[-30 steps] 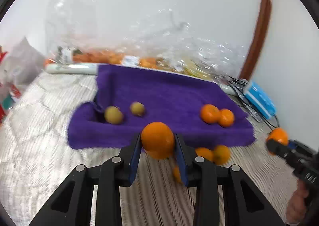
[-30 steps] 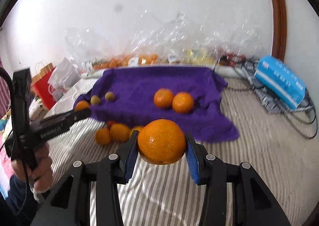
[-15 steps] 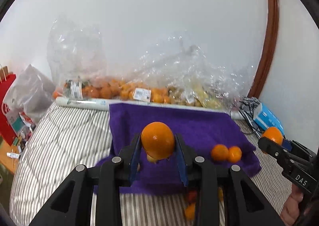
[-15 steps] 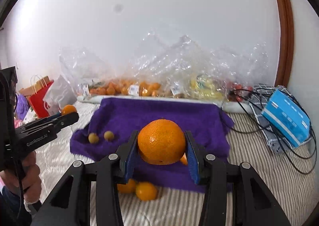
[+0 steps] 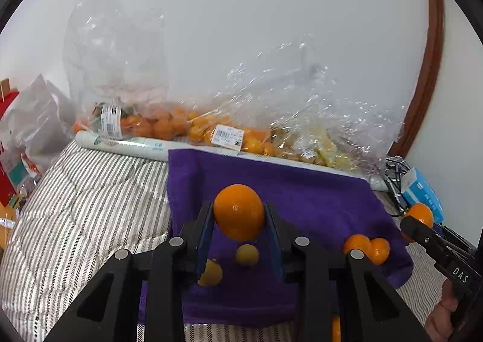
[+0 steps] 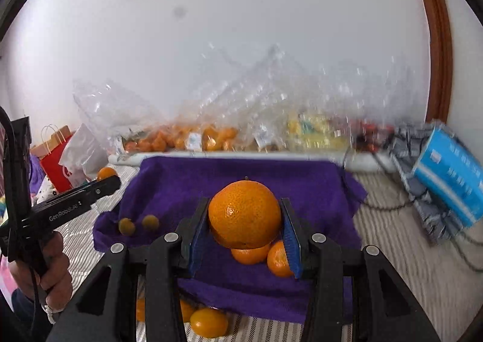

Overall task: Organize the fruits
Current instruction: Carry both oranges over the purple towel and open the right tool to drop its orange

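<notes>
My left gripper (image 5: 239,215) is shut on an orange (image 5: 239,211) and holds it above the purple towel (image 5: 308,194). My right gripper (image 6: 245,216) is shut on a larger orange (image 6: 245,213), also above the towel (image 6: 187,188). On the towel lie two small yellow-green fruits (image 5: 247,255) (image 6: 126,226) at the left and two oranges (image 5: 366,247) (image 6: 250,254) at the right. Loose oranges (image 6: 209,322) lie on the striped bedding in front of the towel. Each gripper shows in the other's view: the right one (image 5: 421,220), the left one (image 6: 104,179).
Clear plastic bags of oranges (image 5: 169,125) and yellow fruit (image 5: 326,152) line the wall behind the towel. A white roll (image 5: 120,143) lies before them. A blue box (image 6: 449,170) and cables (image 6: 413,188) sit at the right. A red paper bag (image 6: 55,161) stands at the left.
Both grippers have risen and drawn back from the towel, each still holding its orange. The view now looks more level toward the wall and bags.
</notes>
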Demonstrator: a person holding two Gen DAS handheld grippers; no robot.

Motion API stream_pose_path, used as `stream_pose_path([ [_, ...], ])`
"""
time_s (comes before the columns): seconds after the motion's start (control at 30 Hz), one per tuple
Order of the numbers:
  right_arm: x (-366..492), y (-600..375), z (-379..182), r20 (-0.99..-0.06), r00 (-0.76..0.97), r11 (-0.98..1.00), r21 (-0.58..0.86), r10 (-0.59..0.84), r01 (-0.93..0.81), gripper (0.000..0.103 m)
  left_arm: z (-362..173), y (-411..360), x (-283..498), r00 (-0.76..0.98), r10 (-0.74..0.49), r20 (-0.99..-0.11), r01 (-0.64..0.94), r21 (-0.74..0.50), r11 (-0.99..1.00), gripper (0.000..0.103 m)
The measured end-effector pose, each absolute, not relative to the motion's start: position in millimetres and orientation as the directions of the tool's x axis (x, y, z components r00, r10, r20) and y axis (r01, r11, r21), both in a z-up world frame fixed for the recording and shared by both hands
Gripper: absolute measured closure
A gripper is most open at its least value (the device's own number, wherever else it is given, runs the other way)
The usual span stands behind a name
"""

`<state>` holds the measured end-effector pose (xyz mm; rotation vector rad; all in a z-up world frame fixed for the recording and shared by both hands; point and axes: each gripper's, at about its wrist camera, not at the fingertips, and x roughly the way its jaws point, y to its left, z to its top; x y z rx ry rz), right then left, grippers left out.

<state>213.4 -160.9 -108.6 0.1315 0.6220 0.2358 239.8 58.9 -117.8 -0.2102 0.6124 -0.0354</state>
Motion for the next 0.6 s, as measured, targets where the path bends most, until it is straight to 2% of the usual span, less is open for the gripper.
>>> stream_pose_path([
  [0.23,217,-182,-111,-0.543,0.811,0.972,0.199,0.217,-0.126,0.059,-128,72,245,0.809,-0.107,-0.579,-0.060,-0.261,0.963,0.071],
  [0.6,227,-178,-129,-0.603,0.766,0.972,0.195,0.225,-0.132,0.059,-136,76,253,0.786,-0.106,-0.609,-0.085,-0.276,0.957,0.071],
])
